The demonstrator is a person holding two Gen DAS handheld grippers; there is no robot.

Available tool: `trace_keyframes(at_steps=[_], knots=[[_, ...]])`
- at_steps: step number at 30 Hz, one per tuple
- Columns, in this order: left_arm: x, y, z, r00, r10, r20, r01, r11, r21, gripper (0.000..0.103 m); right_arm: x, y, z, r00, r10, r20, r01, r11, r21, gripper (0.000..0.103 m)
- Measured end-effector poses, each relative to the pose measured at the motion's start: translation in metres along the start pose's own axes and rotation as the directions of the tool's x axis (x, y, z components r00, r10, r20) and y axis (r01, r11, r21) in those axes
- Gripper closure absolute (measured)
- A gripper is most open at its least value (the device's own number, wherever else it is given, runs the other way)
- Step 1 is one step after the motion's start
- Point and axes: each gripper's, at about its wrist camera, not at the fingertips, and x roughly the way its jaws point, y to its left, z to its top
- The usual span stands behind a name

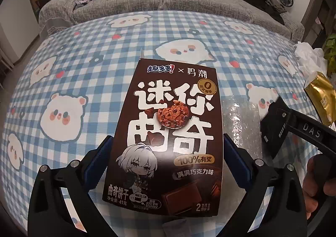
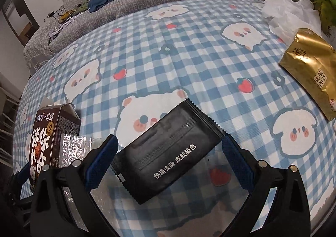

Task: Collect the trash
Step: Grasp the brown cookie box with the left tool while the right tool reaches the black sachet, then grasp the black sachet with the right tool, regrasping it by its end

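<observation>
Left gripper (image 1: 166, 152): jaws clamped on glossy brown cardboard cookie box (image 1: 168, 131). Right gripper (image 2: 168, 148): jaws gripping flat black serrated-edge sachet (image 2: 168, 155) over checked tablecloth (image 2: 189, 58).

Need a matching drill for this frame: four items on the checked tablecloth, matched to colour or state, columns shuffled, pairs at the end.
Items:
1. cookie box
2. black sachet
3. tissue pack
4. crumpled tissue

Descriptions:
A. gold, lying flat at the right edge of the table
B. white, beyond the gold pack
C. brown, between the left tool fingers
D. printed white text, between the right tool fingers

Pairs: 1-C, 2-D, 3-A, 4-B
</observation>
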Motion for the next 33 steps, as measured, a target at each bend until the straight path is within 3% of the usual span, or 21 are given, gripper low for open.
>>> trace_keyframes(at_steps=[5,10,16,18,22,24,26,33], knots=[[-0.001,0.0,-0.002,1.0,-0.001,0.006,0.001,1.0,-0.005,0.009,0.009,0.008,-0.001,1.0,-0.028,-0.012,0.028,1.0,0.011,0.008],[-0.003,0.008,-0.004,1.0,0.001,0.011,-0.001,1.0,-0.021,0.01,0.01,0.013,-0.004,0.996,-0.091,-0.008,0.091,0.996,0.001,0.019],[-0.006,0.012,-0.007,1.0,0.012,0.016,-0.012,1.0,-0.026,0.01,0.006,0.021,-0.01,0.991,-0.137,0.001,0.137,0.988,-0.075,0.042],[-0.007,0.012,-0.008,1.0,0.016,0.018,-0.016,1.0,-0.022,0.01,0.004,0.024,-0.012,0.993,-0.121,0.001,0.12,0.988,-0.098,0.06],[-0.008,0.014,-0.01,1.0,0.019,0.021,-0.019,0.999,-0.027,0.01,0.002,0.03,-0.014,0.995,-0.097,-0.002,0.096,0.987,-0.128,0.074],[-0.009,0.015,-0.01,1.0,0.022,0.023,-0.021,0.999,-0.03,0.01,0.001,0.03,-0.014,0.998,-0.07,-0.005,0.069,0.989,-0.131,0.09],[-0.009,0.016,-0.011,0.999,0.024,0.023,-0.023,0.999,-0.032,0.01,0.002,0.03,-0.013,0.999,-0.035,-0.02,0.032,0.991,-0.132,0.097],[-0.011,0.018,-0.012,0.999,0.026,0.028,-0.024,0.999,-0.042,0.01,0.0,0.034,-0.015,0.999,-0.039,-0.007,0.037,0.985,-0.17,0.101]])
